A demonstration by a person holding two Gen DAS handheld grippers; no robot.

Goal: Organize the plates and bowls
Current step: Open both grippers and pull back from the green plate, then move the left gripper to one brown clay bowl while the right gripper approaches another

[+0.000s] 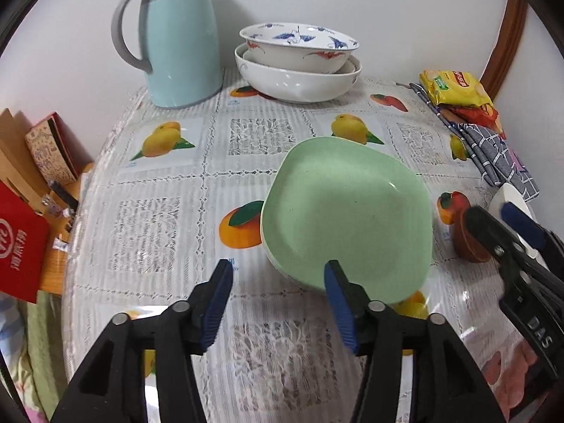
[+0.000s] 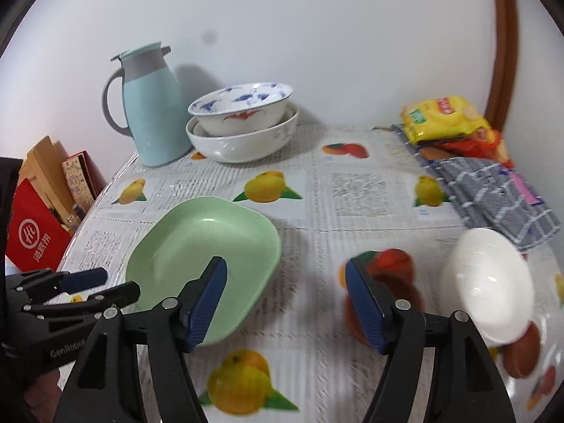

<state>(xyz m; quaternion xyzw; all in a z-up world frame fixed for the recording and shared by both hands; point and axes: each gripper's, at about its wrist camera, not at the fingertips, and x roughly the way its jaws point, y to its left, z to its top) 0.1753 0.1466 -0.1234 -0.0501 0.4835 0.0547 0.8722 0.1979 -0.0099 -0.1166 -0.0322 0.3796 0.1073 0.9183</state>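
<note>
Tabletop with the green plate (image 1: 347, 211) as landmark, read left to right. Behind and left of the plate stands the blue jug (image 1: 179, 35); just right of the jug, two nested bowls (image 1: 298, 63) sit against the wall. My left gripper (image 1: 278, 303) hangs at the plate's near edge, jaws apart, nothing between them. My right gripper (image 2: 285, 303) is at the plate's right side, jaws wide and empty. Right of the plate lies the white bowl (image 2: 488, 282), touching the checked cloth (image 2: 493, 194). I judge the plate placed; next I would take the white bowl by its rim, lifting level so that it nests cleanly on the stack.
</note>
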